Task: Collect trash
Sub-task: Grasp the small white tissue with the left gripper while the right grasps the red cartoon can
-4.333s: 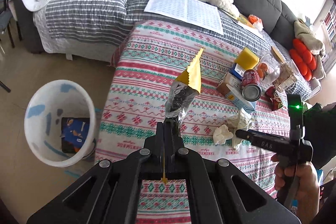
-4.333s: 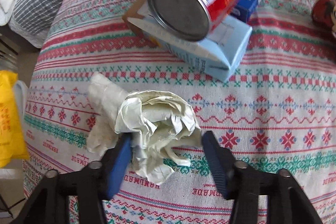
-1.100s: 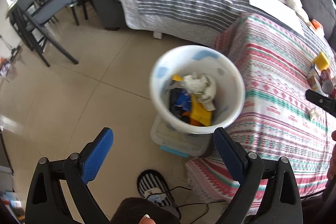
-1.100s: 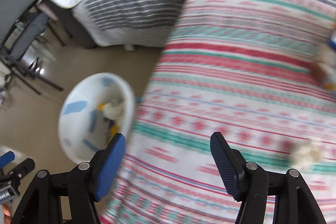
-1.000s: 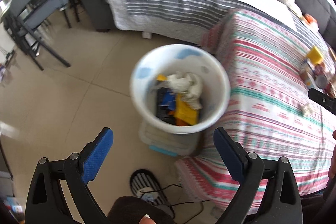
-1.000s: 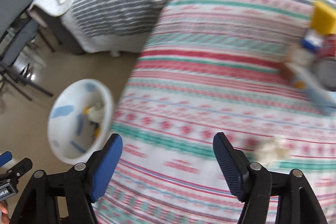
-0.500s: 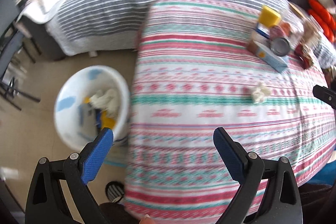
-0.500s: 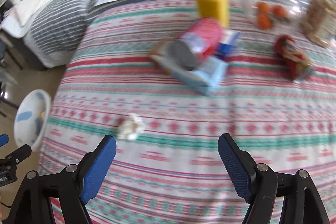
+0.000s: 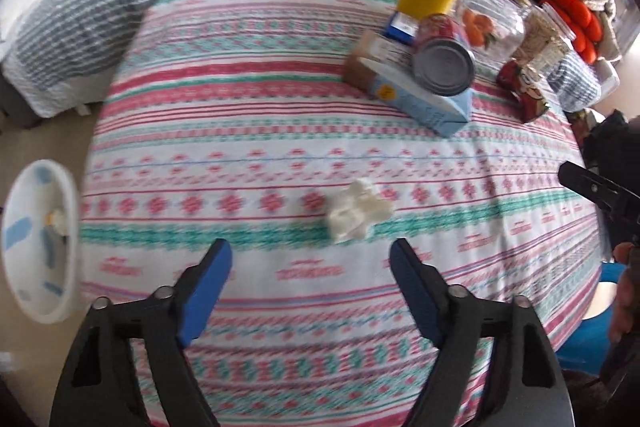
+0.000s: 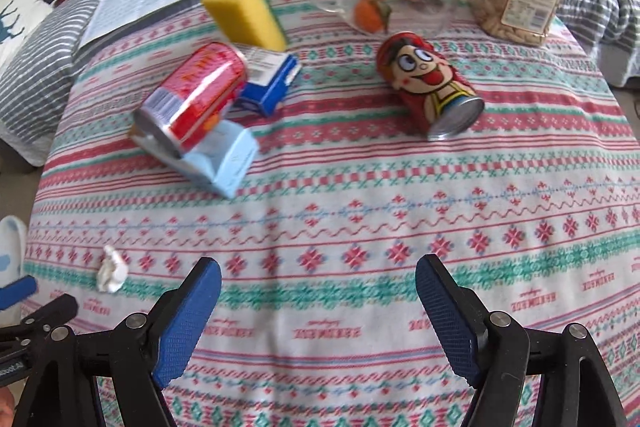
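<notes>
Patterned table cover (image 9: 240, 131) carries everything; white bin (image 9: 38, 239) sits on the floor off its left edge, already holding some trash.

Cluster toward the far right corner: light-blue carton (image 10: 224, 163) lying flat with the red can (image 10: 192, 99) on its side across it, yellow sponge (image 10: 244, 15) and small blue box (image 10: 268, 87) just behind. Cartoon can (image 10: 432, 95) lies apart, further right. Glass jars behind look like keepers, not trash.

Smallest item – crumpled paper wad (image 9: 356, 213) – lies alone near the front edge, left of centre.

Left gripper (image 9: 310, 265): jaws spread, nothing between them, and they have just been closing in a bit. The wad sits just ahead of the tips, slightly toward the right finger. No real long axis on the wad, so approach angle barely matters.

Right gripper (image 10: 318, 285): jaws spread, empty, pointed at bare cloth; the wad is well off to its left.

Judgement: left is clearly nearer – small push forward and slightly right, then pinch.
</notes>
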The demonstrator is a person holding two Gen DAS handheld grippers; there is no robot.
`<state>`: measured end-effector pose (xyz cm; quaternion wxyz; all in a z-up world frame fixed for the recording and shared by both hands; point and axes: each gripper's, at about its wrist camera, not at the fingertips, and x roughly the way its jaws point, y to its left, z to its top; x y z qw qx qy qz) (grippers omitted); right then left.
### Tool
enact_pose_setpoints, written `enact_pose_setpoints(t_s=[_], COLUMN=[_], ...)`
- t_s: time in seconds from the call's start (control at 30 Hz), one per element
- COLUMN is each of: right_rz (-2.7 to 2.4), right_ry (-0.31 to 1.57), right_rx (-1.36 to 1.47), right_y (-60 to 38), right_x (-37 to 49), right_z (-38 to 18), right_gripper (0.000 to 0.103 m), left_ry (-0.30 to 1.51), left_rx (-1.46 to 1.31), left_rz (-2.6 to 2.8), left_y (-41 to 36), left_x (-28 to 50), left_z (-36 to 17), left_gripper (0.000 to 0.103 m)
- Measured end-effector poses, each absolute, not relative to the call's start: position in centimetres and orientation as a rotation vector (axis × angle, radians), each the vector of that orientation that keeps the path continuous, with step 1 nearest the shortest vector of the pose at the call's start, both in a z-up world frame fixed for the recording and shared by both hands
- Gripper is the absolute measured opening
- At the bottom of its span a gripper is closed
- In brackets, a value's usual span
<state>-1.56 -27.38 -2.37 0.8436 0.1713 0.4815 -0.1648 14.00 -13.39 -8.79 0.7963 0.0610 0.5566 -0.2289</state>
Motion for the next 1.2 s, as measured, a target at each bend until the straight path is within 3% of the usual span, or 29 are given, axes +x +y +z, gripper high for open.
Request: enact_pose_setpoints(t_s=[0.07,0.27,0.47,1.2], right_rz=[-0.356,-0.381,-0.474,-0.439], right_ry=[1.014,0.982,0.997,0.902], right_rx=[0.376,0.558,0.56,0.549], right_y=[-28.2,-31.9,-35.7,-40.6], right_x=[-1.4,-1.9,-0.5,4.2], right_z=[-2.4,-2.2,-2.5,-6.1], right_gripper=[0.083,0.083,0.083,0.081], left_ry=[1.206,1.249,1.19,1.146], left_rx=[0.097,0.105,0.147,0.121], left_rz=[-0.519,-0.533,-0.521,-0.484], left_y=[-14.1,-16.3,-17.1,-11.8], left_x=[14.3,15.0,15.6,15.9], left_z=[-9.3,-11.3,-10.7,-8.5], left_gripper=[0.076,0.035,0.021,0.021])
